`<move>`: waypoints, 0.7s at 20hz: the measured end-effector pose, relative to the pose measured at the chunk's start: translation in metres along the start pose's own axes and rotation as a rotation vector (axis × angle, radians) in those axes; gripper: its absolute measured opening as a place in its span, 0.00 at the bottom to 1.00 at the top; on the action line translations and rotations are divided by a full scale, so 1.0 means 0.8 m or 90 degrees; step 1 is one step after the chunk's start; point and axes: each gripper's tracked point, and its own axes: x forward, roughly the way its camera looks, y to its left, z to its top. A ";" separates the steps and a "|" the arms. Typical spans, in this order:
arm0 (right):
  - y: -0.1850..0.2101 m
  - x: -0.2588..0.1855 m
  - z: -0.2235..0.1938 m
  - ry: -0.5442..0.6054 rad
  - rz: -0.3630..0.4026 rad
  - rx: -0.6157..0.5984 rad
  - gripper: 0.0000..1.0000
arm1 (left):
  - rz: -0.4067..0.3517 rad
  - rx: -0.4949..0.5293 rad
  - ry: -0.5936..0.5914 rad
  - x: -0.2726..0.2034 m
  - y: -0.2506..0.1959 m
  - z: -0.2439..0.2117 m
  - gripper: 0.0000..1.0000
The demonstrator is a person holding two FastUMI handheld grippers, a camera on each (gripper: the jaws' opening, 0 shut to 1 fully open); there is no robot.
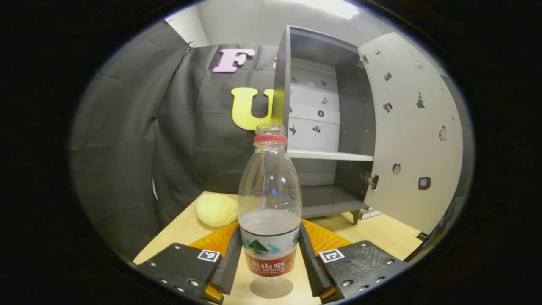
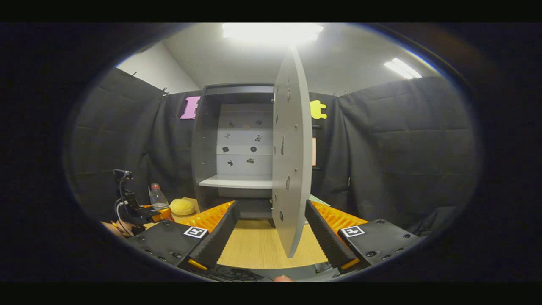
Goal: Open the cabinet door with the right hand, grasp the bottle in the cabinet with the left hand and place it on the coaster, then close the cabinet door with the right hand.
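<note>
Claws: bottle out, door not yet closed

Left claw clamps the bottle upright above the desk; no coaster is visible. Right claw gapes wide around the open door's edge. Beyond, the cabinet stands empty. Placing and closing remain.

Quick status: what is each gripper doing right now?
Left gripper: jaws closed on the bottle, out of the cabinet.
Right gripper: jaws open, straddling the door edge, holding nothing.

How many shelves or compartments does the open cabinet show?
2: an upper compartment above the white shelf and a lower one beneath it, inside the cabinet. Both look empty; corners behind the door may be hidden.
</note>
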 end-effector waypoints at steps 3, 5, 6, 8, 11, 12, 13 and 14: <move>0.004 0.004 -0.003 0.009 -0.001 -0.004 0.98 | -0.005 -0.004 0.023 0.005 0.003 -0.045 0.70; 0.006 0.007 -0.008 0.017 -0.001 -0.001 0.98 | -0.007 -0.008 0.040 0.011 0.002 -0.072 0.70; 0.006 0.007 -0.011 0.023 -0.001 0.001 0.98 | -0.007 -0.010 0.044 0.012 0.003 -0.082 0.70; 0.007 0.005 -0.017 0.035 -0.001 0.000 0.93 | -0.006 -0.014 0.053 0.017 0.005 -0.102 0.69; 0.001 0.002 -0.024 0.047 -0.011 -0.014 0.98 | -0.005 -0.016 0.068 0.028 0.004 -0.132 0.70; 0.000 0.001 -0.025 0.051 -0.014 -0.017 0.98 | -0.004 -0.018 0.070 0.030 0.004 -0.139 0.67; -0.001 0.002 -0.026 0.057 -0.016 -0.019 0.98 | -0.003 -0.023 0.067 0.033 0.003 -0.144 0.67; -0.001 0.004 -0.028 0.062 -0.017 -0.023 0.98 | -0.004 -0.024 0.067 0.034 0.003 -0.151 0.70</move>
